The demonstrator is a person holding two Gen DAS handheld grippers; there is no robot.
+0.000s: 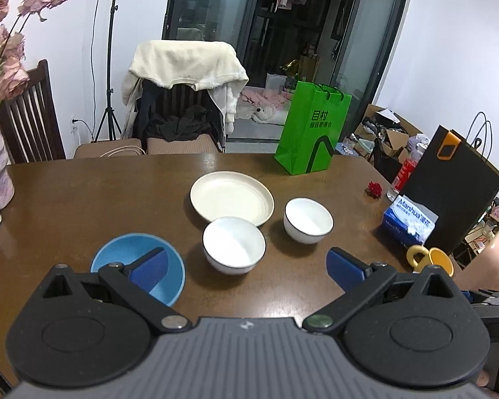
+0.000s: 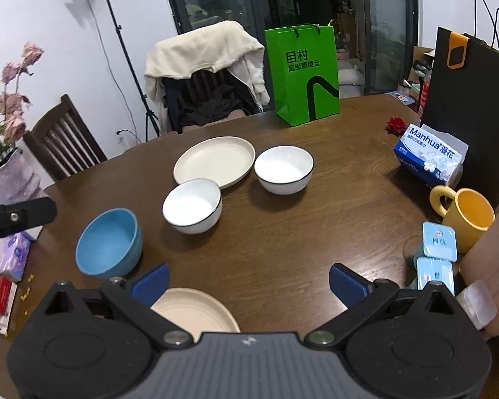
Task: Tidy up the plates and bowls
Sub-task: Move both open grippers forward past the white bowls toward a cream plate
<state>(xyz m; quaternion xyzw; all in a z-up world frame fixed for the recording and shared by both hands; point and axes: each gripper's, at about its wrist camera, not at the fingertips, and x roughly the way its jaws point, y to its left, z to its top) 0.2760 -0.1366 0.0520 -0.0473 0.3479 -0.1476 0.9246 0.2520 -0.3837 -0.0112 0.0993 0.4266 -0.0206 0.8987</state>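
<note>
Both grippers are hovering over the wooden table (image 2: 282, 242) with nothing gripped; judged from this, the sorting is standing at its opening step, with no dish stacked yet.

Left gripper (image 1: 246, 266): its blue pads are standing wide apart and are holding nothing. Below and partly behind its left-hand pad (image 1: 149, 266) the blue bowl (image 1: 123, 256) is sitting upright. Straight ahead, between the two pads, the near white bowl (image 1: 234, 244) is resting (its far rim overlaps the plate behind it in this view; contact cannot be told). Beyond that bowl the far cream plate (image 1: 231, 198) is lying flat, and ahead to the right the second white bowl (image 1: 308, 220) is standing apart from the first.

Right gripper (image 2: 248, 282): it is likewise spread wide and empty. Directly beneath its left-hand pad a second cream plate (image 2: 196, 309) is lying, partly hidden by the gripper body. The blue bowl (image 2: 108, 242) is sitting ahead to its left, the white bowls (image 2: 193, 206) (image 2: 284, 169) farther ahead.

Bystanders, right of the right gripper: a yellow mug (image 2: 465, 216) and a tissue pack (image 2: 429, 156), well clear of the dishes.

The next move appears to call for closing on one rim, most plausibly a white bowl's, and lifting it clear before nesting it in its twin; plates likewise belong together.
</note>
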